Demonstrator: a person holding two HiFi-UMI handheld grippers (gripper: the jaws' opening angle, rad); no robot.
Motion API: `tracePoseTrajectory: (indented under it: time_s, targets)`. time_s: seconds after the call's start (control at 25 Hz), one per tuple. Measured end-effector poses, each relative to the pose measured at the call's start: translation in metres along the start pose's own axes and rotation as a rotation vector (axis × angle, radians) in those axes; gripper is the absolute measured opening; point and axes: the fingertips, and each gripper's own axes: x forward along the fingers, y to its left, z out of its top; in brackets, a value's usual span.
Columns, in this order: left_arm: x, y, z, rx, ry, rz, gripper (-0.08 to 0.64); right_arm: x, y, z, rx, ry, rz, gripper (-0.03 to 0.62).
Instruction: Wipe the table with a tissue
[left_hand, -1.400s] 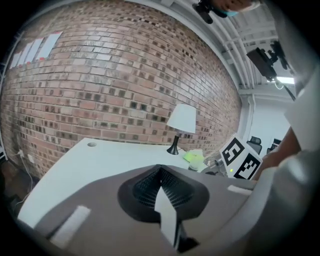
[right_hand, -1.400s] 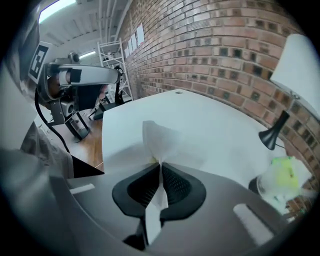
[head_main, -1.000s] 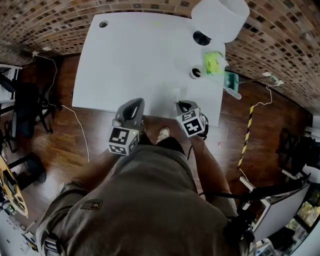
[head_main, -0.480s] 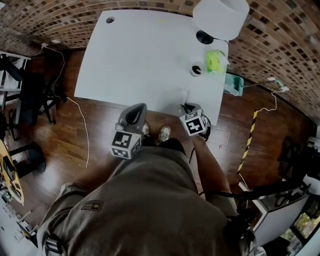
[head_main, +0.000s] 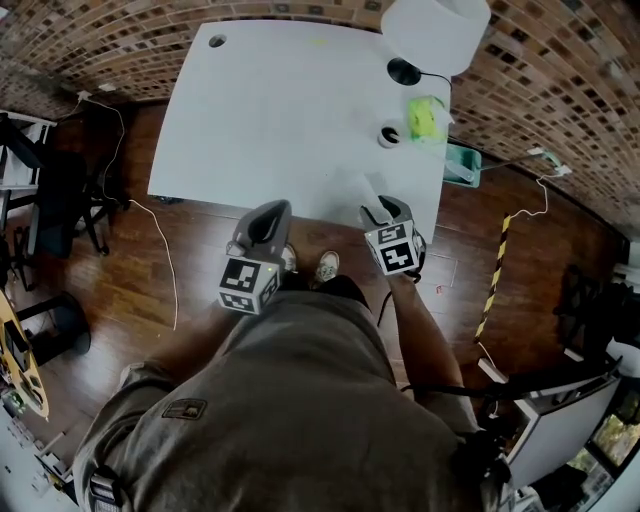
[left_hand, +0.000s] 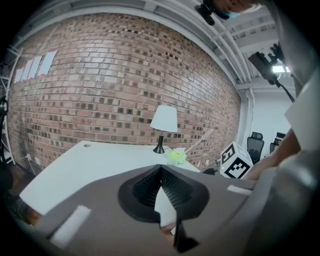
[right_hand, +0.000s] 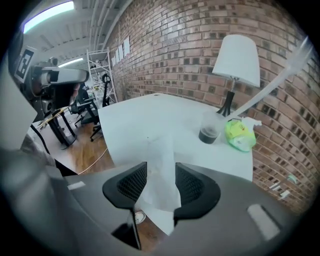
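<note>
1. The white table (head_main: 280, 110) fills the scene. Its top looks mostly bare, and the person stands at its near edge.
2. A lamp (head_main: 435, 30) stands at the far right corner, well apart from both tools.
3. The left gripper (left_hand: 161, 170) hangs just short of the near edge, its jaws clenched together on nothing. It looks idle in this task.
4. The right gripper (right_hand: 160, 186) sits at the near right edge, tipped down at the tabletop. Its jaws have just been opening, and now they stand apart.
5. The tissue (right_hand: 162, 207) stands loose and crumpled between those parted jaws, no longer pinched, its lower end hanging past the table's edge.
6. A cup (right_hand: 209, 131) and a green packet (right_hand: 239, 134) sit side by side near the lamp.
7. Step in hand, as a judgement: the tissue is being let go at the table's edge, either to reset the hold or because a wiping stroke is over.
8. If wiping goes on, the next move calls for clamping the tissue again, pressing it flat, and sweeping clear of the cup and packet.
</note>
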Motion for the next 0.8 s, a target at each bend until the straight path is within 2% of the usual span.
tracePoseTrajectory:
  time_s: [0.12,0.36,0.48,0.64,0.72,0.8]
  targets:
    - [-0.002,0.001,0.006,0.003,-0.012,-0.018,0.002,-0.018,-0.001,0.016,0.008,-0.064,-0.04,0.174]
    - [-0.006,0.002,0.014,0.029,-0.038,-0.06,0.001,-0.021,-0.009,0.017,0.052,-0.072,-0.083,0.174]
    - [-0.006,0.003,0.013,0.023,-0.038,-0.069,0.001,-0.023,-0.012,0.014,0.043,-0.055,-0.132,0.231]
    - [-0.007,0.003,0.011,0.015,-0.03,-0.083,0.0,-0.029,-0.024,0.013,0.052,-0.061,-0.203,0.27]
    - [-0.008,0.004,0.013,0.006,-0.031,-0.088,0.002,-0.037,-0.025,0.023,0.057,-0.101,-0.221,0.263]
    - [-0.008,0.005,0.018,0.007,-0.045,-0.09,0.002,-0.048,-0.02,0.04,0.06,-0.172,-0.214,0.207]
